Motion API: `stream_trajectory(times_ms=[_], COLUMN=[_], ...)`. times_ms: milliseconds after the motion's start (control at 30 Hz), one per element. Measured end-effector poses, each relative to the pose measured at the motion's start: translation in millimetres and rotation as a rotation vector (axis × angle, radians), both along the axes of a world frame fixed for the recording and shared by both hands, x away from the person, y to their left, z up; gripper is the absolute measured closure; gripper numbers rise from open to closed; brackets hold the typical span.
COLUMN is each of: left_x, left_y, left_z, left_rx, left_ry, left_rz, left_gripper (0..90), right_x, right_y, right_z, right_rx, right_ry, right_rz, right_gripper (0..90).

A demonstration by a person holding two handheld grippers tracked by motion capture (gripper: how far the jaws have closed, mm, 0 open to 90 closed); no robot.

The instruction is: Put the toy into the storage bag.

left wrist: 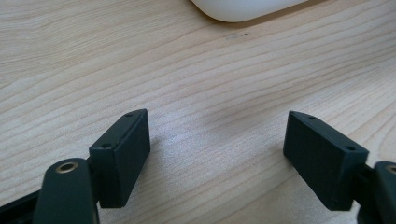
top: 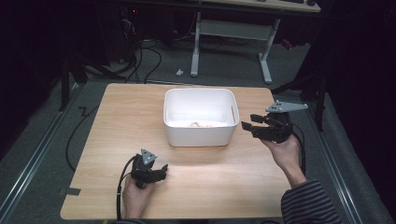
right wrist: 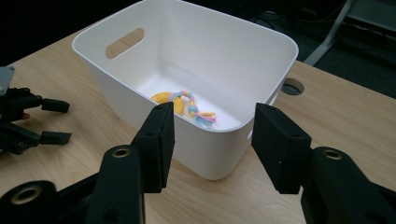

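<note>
two grippers are in use, reviewed view by view.

high view: the white bin stands upright near the middle of the wooden table. the left gripper rests low on the table, well apart from the bin and in front of it, apparently parked. the right gripper is held above the table just beside the bin's right wall, aimed at it, jaws apart with nothing between them; judged as placed for access to the bin. the contents are only a pale smear on the bin floor.

left gripper view: jaws stand wide apart over bare table, nothing between them. the bin is cut off at the top edge, one rounded corner visible.

right gripper view: jaws partly spread and empty, framing the bin's near corner. the toy, a knotted yellow, pink and blue piece, lies on the bin floor against the near wall. its lower part is hidden behind the rim, so its full shape cannot be made out. the left gripper appears far left, partly cropped.
</note>
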State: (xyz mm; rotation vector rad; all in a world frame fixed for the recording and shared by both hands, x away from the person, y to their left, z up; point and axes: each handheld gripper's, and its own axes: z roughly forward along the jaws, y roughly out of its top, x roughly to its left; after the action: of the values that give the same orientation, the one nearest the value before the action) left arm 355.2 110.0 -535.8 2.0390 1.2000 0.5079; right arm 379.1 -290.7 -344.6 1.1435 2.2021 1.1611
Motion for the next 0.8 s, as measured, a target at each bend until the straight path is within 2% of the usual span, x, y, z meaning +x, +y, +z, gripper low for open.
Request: stream_trajectory(times_ms=[133, 333, 467, 633, 667, 733, 800], left_x=[0.0, 0.0, 0.0, 0.0, 0.0, 0.0, -0.1], left_y=[0.0, 0.0, 0.0, 0.1, 0.0, 0.0, -0.1], left_z=[0.0, 0.0, 0.0, 0.0, 0.0, 0.0, 0.0], left_rx=[0.000, 0.000, -0.001, -0.001, -0.001, 0.000, 0.000], left_ry=[0.000, 0.000, 0.000, 0.000, 0.000, 0.000, 0.000], left_rz=[0.000, 0.000, 0.000, 0.000, 0.000, -0.001, -0.001], left_gripper=[23.3, 23.3, 23.3, 23.0, 23.0, 22.8, 22.8], right_x=[-9.1, -20.2, -30.6, -41.0, -42.9, -46.9, -48.4], right_y=[-6.9, -18.5, -23.4, -27.6, -28.8, -32.2, -32.5], right_z=[0.1, -1.5, 0.5, -8.4, -10.2, -16.4, -18.5], right_rx=[0.008, -0.003, 0.003, 0.003, 0.008, 0.041, 0.037], right_ry=[-0.008, 0.008, -0.009, 0.005, -0.003, 0.011, 0.006], right_rz=[-0.001, -0.021, -0.018, -0.023, -0.026, -0.022, -0.024], right_gripper=[49.6, 50.6, 50.8, 51.0, 51.5, 52.2, 52.4])
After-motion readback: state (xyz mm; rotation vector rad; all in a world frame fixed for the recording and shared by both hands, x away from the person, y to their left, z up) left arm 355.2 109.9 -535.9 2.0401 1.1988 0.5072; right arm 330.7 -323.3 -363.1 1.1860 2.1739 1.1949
